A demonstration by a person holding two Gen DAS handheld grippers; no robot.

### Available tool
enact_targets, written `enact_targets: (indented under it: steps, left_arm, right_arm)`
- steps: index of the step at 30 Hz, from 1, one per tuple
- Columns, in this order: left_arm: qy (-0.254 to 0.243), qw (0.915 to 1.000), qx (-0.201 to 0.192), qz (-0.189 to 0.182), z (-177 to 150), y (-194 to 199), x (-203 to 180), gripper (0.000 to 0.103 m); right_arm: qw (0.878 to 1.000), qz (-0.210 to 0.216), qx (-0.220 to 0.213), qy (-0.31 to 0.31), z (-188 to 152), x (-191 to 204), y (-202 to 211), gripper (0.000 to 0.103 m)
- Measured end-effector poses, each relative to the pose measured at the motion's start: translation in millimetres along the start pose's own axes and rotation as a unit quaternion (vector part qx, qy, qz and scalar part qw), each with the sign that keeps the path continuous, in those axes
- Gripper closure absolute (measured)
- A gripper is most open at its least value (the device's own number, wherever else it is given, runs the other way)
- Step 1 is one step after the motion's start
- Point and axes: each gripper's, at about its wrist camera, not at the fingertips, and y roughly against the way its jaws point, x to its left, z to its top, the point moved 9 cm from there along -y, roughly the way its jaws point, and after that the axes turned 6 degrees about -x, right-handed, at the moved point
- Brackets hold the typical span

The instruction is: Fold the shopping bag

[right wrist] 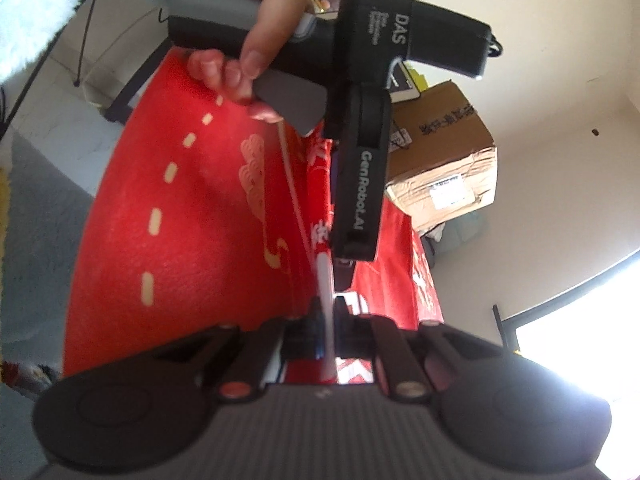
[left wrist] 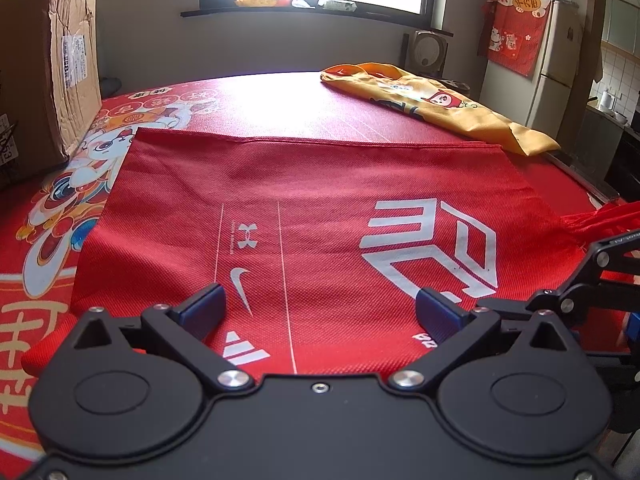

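The red shopping bag point(left wrist: 304, 208) lies spread flat on the table point(left wrist: 280, 96), which wears a red printed cloth, with the left claw point(left wrist: 320, 310) hovering low over the bag's near edge, its blue pads point(left wrist: 208, 308) spread wide and nothing between them. The right claw point(right wrist: 326, 320) is pressed together, pinching a thin edge of the bag's fabric at its right side, seen side-on. A yellow bag point(left wrist: 436, 108) lies at the table's far right, and a cardboard box point(left wrist: 48, 68) stands at the far left.
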Motion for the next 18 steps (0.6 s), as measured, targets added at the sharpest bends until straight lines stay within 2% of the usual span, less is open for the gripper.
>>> enact_targets:
  steps: [7, 13, 18]
  left_arm:
    - [-0.008, 0.9999, 0.004, 0.010, 0, -2, -1, 0.001]
    - [-0.004, 1.0000, 0.001, 0.001, 0, 1, -3, 0.001]
    - [-0.003, 0.9995, -0.009, -0.029, 0, 12, -3, 0.002]
  right_arm:
    - [0.997, 0.052, -0.019, -0.050, -2, -8, -3, 0.096]
    - [0.992, 0.050, -0.040, -0.113, -4, -12, -4, 0.097]
    - [0.991, 0.061, -0.049, -0.108, -4, -11, 3, 0.097]
